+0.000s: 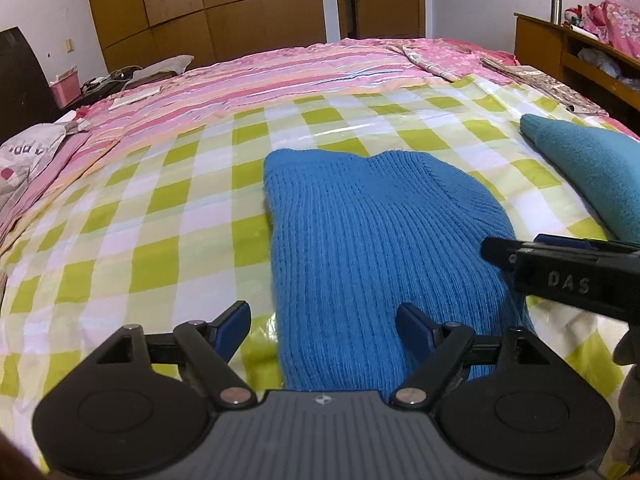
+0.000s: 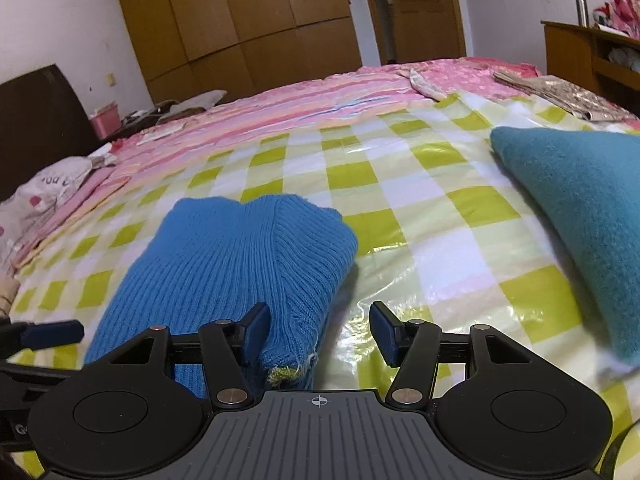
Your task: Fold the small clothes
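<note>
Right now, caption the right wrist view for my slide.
Open right gripper over folded blue knit sweater on checkered sheet.

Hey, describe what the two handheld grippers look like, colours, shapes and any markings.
Both are matte black. The left gripper and right gripper each have hinged link arms with silver rivets, two round discs, a ribbed grey centre plate with a small crosshair mark, and dark blue finger pads. Raised letters "DAS" mark the right one's side.

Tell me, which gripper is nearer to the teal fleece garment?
Right. The right gripper is at the blue knit's right edge, facing the teal fleece garment; the left gripper is at its left edge.
</note>
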A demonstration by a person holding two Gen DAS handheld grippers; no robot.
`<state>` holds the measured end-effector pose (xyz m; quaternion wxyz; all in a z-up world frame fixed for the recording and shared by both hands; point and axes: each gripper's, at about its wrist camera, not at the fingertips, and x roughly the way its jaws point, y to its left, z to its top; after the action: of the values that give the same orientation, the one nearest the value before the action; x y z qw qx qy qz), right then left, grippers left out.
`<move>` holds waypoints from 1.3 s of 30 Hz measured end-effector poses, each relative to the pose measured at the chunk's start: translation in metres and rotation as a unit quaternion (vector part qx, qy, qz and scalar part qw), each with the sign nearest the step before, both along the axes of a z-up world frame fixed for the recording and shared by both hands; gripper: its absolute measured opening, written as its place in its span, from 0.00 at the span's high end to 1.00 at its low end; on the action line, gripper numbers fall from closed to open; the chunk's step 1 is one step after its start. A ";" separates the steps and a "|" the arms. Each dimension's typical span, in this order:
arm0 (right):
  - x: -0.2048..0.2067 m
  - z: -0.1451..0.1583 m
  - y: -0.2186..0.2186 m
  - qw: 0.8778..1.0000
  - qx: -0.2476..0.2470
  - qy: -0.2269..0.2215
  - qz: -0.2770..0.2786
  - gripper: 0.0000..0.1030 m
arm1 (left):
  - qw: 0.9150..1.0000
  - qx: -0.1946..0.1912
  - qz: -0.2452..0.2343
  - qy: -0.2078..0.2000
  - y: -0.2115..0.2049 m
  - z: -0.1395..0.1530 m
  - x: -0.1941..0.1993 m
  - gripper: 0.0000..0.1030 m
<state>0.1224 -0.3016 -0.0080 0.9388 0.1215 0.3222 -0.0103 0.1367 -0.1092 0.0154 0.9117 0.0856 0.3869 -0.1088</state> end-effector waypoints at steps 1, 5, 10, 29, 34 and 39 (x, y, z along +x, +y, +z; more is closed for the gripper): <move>-0.002 0.001 -0.001 1.000 0.002 -0.002 -0.003 0.47 | 1.000 -0.002 0.001 0.001 0.001 0.000 -0.001 0.17; -0.013 0.004 -0.004 1.000 0.011 -0.005 -0.015 0.47 | 1.000 -0.004 0.004 0.001 0.003 0.001 -0.004 0.16; -0.028 0.005 0.004 1.000 -0.010 -0.007 -0.018 0.47 | 1.000 -0.001 0.004 0.001 0.004 -0.002 -0.010 0.13; -0.063 -0.003 0.017 0.999 -0.032 -0.004 -0.020 0.44 | 1.000 -0.012 0.015 0.011 0.015 -0.009 -0.026 0.04; -0.068 -0.004 0.016 0.999 -0.024 0.000 -0.027 0.44 | 1.000 -0.013 0.013 0.011 0.017 -0.011 -0.033 0.02; -0.078 -0.005 0.016 0.999 -0.017 -0.003 -0.033 0.43 | 1.000 -0.014 0.011 0.020 0.017 -0.014 -0.038 0.01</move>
<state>0.0446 -0.2855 -0.0130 0.9409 0.1161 0.3149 -0.0461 0.0986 -0.0922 0.0018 0.9057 0.0669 0.4049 -0.1062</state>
